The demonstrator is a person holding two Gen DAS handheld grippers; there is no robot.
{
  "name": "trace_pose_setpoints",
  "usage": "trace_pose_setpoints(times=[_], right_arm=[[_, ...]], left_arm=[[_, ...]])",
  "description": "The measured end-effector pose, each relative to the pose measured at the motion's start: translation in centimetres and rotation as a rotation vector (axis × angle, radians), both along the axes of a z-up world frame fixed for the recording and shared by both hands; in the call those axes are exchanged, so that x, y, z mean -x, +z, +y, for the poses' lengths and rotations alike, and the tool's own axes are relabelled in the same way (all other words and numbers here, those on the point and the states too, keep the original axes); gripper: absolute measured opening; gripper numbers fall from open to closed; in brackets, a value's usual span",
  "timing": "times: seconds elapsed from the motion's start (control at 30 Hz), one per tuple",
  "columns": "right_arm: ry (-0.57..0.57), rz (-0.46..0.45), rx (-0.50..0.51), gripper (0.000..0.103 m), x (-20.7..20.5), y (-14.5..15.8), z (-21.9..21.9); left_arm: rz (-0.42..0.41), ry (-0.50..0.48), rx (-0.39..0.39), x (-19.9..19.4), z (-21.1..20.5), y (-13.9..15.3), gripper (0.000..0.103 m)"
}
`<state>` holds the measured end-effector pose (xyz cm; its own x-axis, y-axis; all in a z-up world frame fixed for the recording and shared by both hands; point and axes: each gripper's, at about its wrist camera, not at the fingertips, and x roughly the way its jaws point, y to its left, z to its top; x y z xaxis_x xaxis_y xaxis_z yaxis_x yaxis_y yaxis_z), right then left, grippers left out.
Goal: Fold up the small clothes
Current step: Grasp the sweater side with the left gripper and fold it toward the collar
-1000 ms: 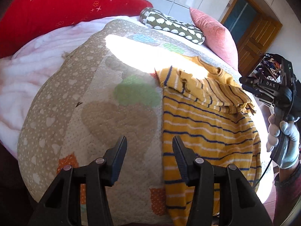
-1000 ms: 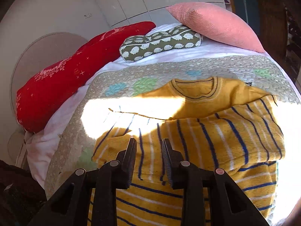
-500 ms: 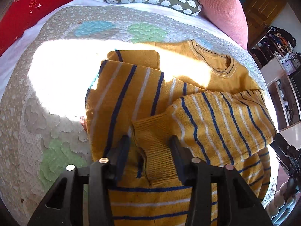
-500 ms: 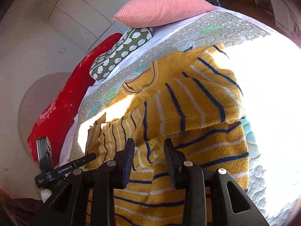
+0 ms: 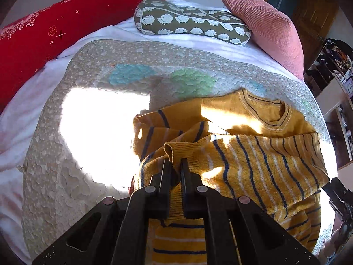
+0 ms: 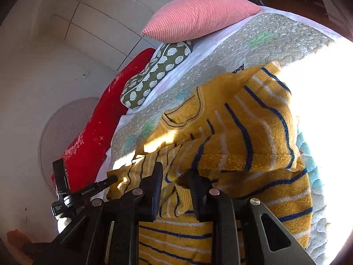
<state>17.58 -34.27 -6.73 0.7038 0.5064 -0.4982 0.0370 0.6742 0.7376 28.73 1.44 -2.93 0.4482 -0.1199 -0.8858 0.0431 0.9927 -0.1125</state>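
A small yellow sweater (image 5: 260, 161) with blue and white stripes lies on a quilted bed cover (image 5: 92, 176), both sleeves folded across its front. My left gripper (image 5: 175, 165) is shut on the ribbed cuff of the sleeve and lifts it slightly. In the right wrist view the sweater (image 6: 253, 137) fills the centre. My right gripper (image 6: 175, 176) is open, its fingers standing on either side of a bunched sleeve fold without pinching it. The left gripper's body (image 6: 88, 193) shows at the lower left of that view.
A red bolster (image 5: 55, 31), a green hedgehog-print cushion (image 5: 192, 22) and a pink pillow (image 5: 264, 24) line the head of the bed. A wooden door and shelves stand at the right. Strong sun glare covers part of the quilt (image 5: 99, 137).
My left gripper has closed on the sleeve cuff, which it only straddled before, and the cloth is raised. My right gripper has stayed open and come closer to the sleeve fold.
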Motion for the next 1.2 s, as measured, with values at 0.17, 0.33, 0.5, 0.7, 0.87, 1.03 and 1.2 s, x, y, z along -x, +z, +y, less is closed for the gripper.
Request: trace_pose_setpoints(times=[0.17,0.33,0.5,0.7,0.87,1.03,1.2], right_arm=[[-0.019,0.015,0.089,0.048,1.8,-1.3,-0.4],[0.061,0.028,0.229,0.048,1.5,-1.6,1.4],[0.125,0.050,0.342,0.025,0.0,-2.6,4.5],[0.059,-0.001,0.339,0.005,2.0,-0.4,2.3],[-0.035,0.051,0.373,0.005,2.9,-0.8,-1.5],[-0.041,0.125,0.356,0.013,3.3,-3.0,-2.5],[-0.163,0.077,0.363,0.022,5.9,-0.7,-5.3]], left_arm=[[-0.003,-0.017,-0.086,0.4,-0.4,-3.0,0.006],[-0.008,-0.012,-0.066,0.5,-0.2,-2.8,0.006],[0.004,-0.008,-0.009,0.4,0.7,-1.5,0.004],[-0.051,-0.007,0.025,1.4,1.4,2.0,0.004],[-0.032,0.017,-0.018,0.8,2.0,0.8,0.004],[0.054,-0.020,-0.092,1.2,1.3,-3.2,0.007],[0.042,0.023,-0.028,2.4,4.0,-2.3,0.009]])
